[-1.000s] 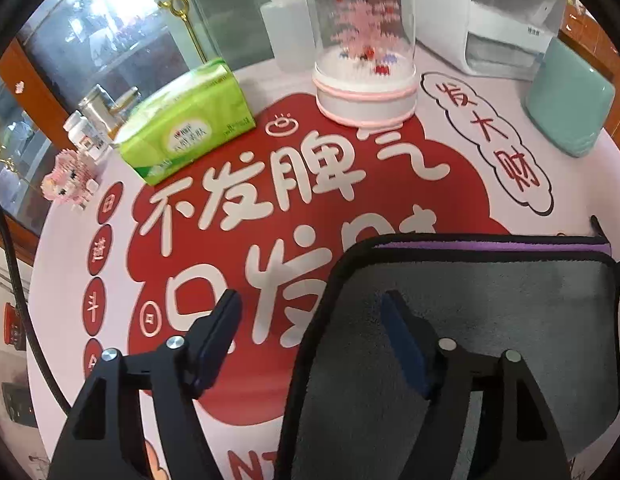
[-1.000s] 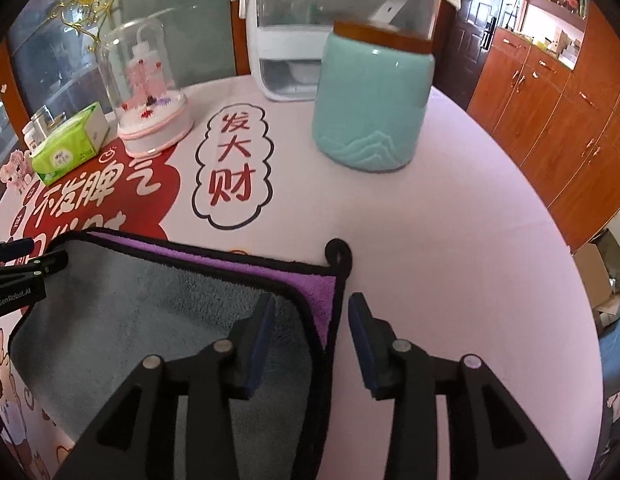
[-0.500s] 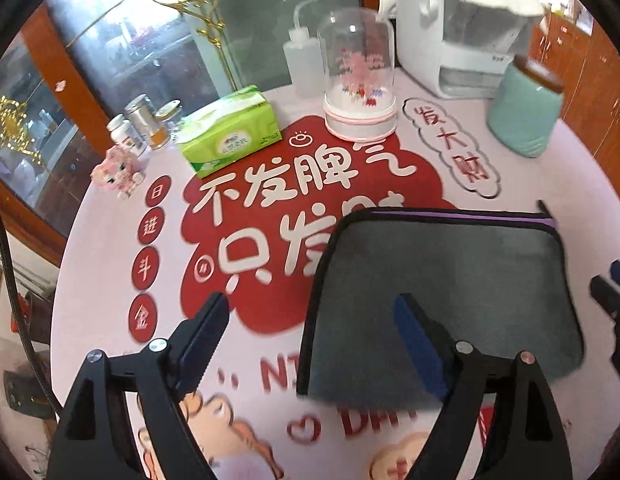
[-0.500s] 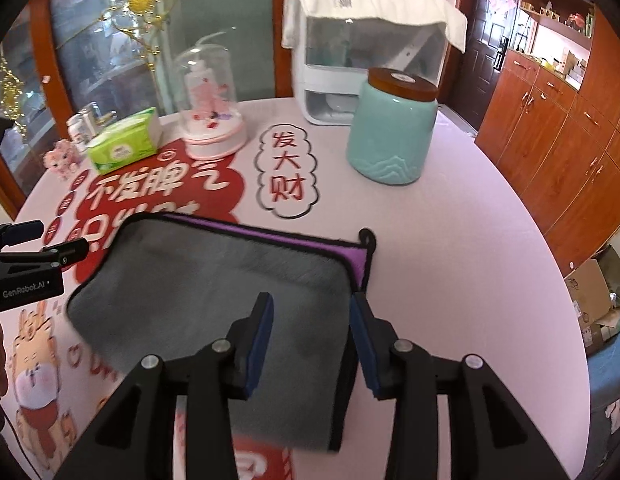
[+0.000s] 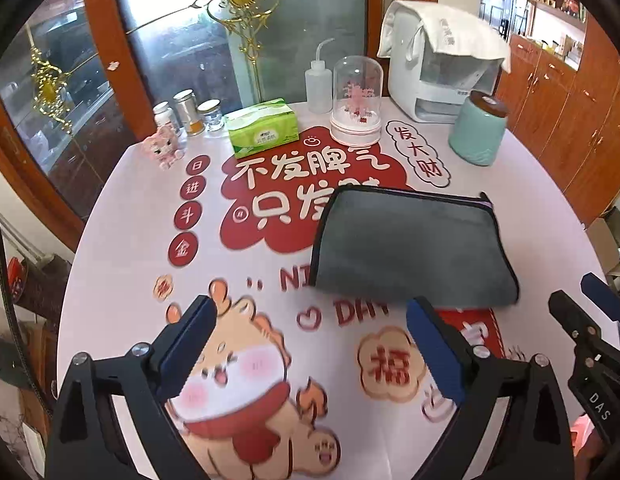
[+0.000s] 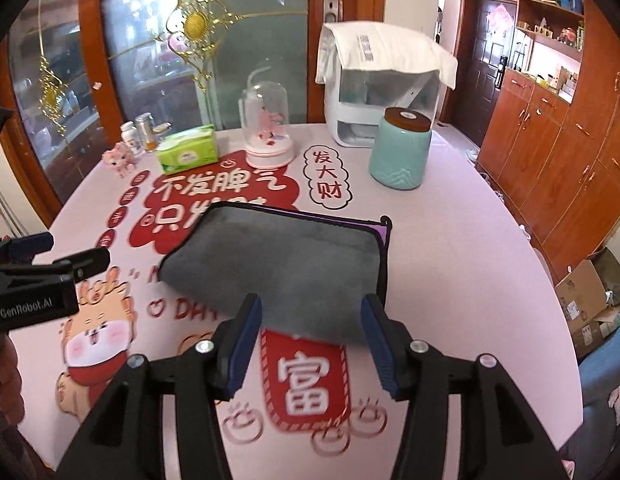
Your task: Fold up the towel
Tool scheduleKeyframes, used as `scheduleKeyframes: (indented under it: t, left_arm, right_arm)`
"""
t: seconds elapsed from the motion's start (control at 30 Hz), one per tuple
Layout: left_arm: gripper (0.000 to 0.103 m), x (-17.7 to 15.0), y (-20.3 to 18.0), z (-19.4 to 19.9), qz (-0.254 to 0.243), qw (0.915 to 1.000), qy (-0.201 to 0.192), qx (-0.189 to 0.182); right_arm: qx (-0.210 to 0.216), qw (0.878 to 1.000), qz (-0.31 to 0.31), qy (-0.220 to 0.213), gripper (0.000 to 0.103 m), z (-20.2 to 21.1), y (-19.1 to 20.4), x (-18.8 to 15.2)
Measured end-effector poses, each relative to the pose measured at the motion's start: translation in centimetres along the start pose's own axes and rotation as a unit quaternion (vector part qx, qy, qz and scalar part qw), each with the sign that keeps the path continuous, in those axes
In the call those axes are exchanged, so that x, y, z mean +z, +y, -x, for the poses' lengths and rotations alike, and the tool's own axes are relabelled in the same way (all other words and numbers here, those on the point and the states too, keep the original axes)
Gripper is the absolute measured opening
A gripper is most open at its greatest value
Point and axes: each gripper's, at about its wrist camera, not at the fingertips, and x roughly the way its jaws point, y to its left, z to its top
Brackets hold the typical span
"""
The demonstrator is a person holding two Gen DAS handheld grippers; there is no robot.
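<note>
1. Now we see the towel (image 5: 410,248) lying folded on the round table (image 5: 122,216), grey side up with a black border, a thin purple strip showing along its far edge and a small black loop at its far right corner.
2. Our left gripper (image 5: 310,344) hangs above the table on the near side of the towel, its blue-padded fingers (image 5: 190,340) spread wide and gripping nothing.
3. Our right gripper (image 6: 310,340) also sits clear of the cloth at its near edge, fingers apart, nothing between them.
4. Each tool shows in the other's view: the left one at the left edge of the right wrist view, the right one at the right edge of the left wrist view.
5. Beyond the towel we note a green tissue pack (image 5: 264,128), a glass dome (image 5: 356,100), a teal jar (image 5: 476,128) and a white appliance (image 5: 438,60) draped with a white cloth.
</note>
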Motion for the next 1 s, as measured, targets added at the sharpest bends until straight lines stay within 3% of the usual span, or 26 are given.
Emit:
scheduleKeyframes:
  t: [0.07, 0.4, 1.0]
  left_arm:
    - [0.103, -1.3, 0.5, 2.1, 0.004, 0.9999, -0.011, -0.004]
    - [0.103, -5.2, 1.5, 9.0, -0.01, 0.9982, -0.059, 0.002]
    - [0.103, -6.8, 2.1, 14.0, 0.022, 0.9958, -0.089, 0.009]
  right_arm:
    - [0.0, 1.0, -0.001, -0.007, 0.057, 1.6, 0.6, -0.7]
    - [-0.001, 1.0, -0.006, -0.028, 0.059, 7.6, 2.7, -3.4]
    - [0.005, 0.999, 0.008, -0.041, 0.059, 11.6, 3.8, -5.0]
